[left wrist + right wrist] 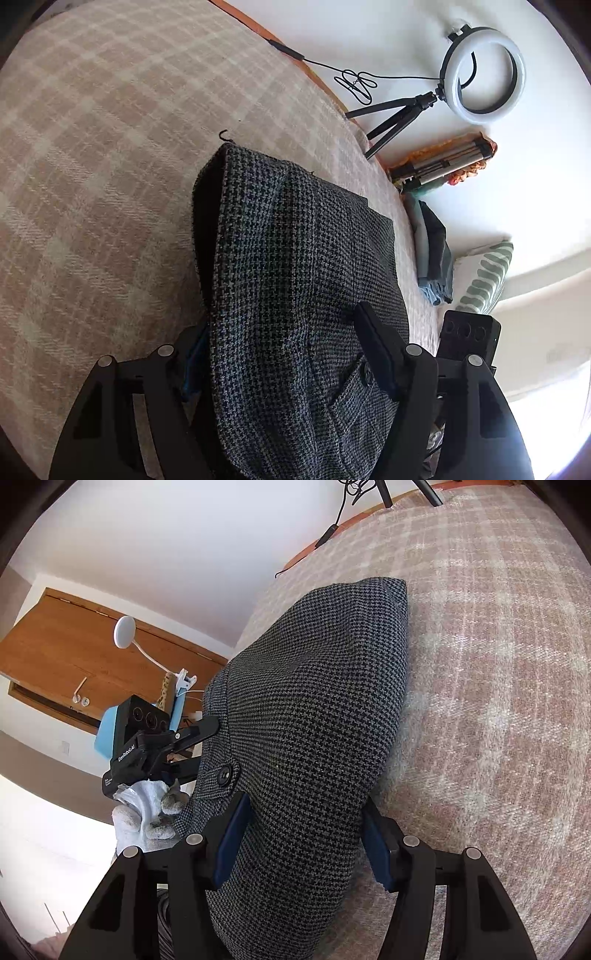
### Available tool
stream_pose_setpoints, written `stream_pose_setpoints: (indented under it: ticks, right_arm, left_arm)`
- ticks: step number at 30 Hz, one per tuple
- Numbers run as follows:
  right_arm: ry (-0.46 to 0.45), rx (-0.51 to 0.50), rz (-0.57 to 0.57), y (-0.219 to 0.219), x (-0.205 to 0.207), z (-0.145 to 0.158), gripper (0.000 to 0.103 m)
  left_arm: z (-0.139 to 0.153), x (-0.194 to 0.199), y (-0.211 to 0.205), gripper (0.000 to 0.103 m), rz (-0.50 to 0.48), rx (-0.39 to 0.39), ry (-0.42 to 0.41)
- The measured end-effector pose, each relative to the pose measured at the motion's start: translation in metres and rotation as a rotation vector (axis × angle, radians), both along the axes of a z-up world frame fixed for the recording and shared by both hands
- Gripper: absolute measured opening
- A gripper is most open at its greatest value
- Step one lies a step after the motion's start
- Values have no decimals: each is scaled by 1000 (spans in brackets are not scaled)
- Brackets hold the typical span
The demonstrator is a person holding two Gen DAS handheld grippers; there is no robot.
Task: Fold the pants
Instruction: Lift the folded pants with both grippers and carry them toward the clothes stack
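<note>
While the houndstooth pants [295, 277] lie folded on the bed [92, 166], both the left tongs [284, 358] and right tongs [303, 838] straddle the near edge, spread and apparently not pinching, probably letting the fold settle flat.

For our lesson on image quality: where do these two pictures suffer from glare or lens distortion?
Left wrist view: the lower right corner is blown out white, and the plaid bedspread bulges into a dome. Right wrist view: the lower left is washed out; the door leans, while the houndstooth pants stay sharp.
</note>
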State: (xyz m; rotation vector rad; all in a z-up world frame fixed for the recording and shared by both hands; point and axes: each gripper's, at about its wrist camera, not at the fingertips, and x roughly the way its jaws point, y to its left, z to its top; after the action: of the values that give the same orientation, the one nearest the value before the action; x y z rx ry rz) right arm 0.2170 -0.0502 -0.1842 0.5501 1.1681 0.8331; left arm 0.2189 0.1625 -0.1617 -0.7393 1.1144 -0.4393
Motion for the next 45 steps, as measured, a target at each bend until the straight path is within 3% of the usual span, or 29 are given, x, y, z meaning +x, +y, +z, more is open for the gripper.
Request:
stream_pose_setpoints:
  ticks: [2,5,8,10,14,28,36,45]
  right_arm:
    - [2,12,0,7,1,-1,57]
    - [8,13,-2,14,-1,-2,44]
    - [19,23,-20,14,0,-5,33]
    - [15,16,-30,14,-1,-5,27]
    - [-74,-90,-24,30,-9,12,19]
    - [-323,-279,-3,77,-39,79,12]
    - [-436,-347,-14,43,-61,117,12]
    - [-506,-409,-115,-17,-78,156,12]
  left_arm:
    - [1,2,-7,68,-17,9,-14]
    - [0,4,-14,52,-27,49,-22]
    - [-4,6,-11,39,-20,37,-12]
    - [-3,5,-13,36,-18,53,-20]
    - [5,4,-21,31,-16,103,-58]
    - [42,-13,-37,23,-34,163,-197]
    - [81,-19,-69,22,-73,167,-306]
    - [110,-15,-133,21,-167,144,-403]
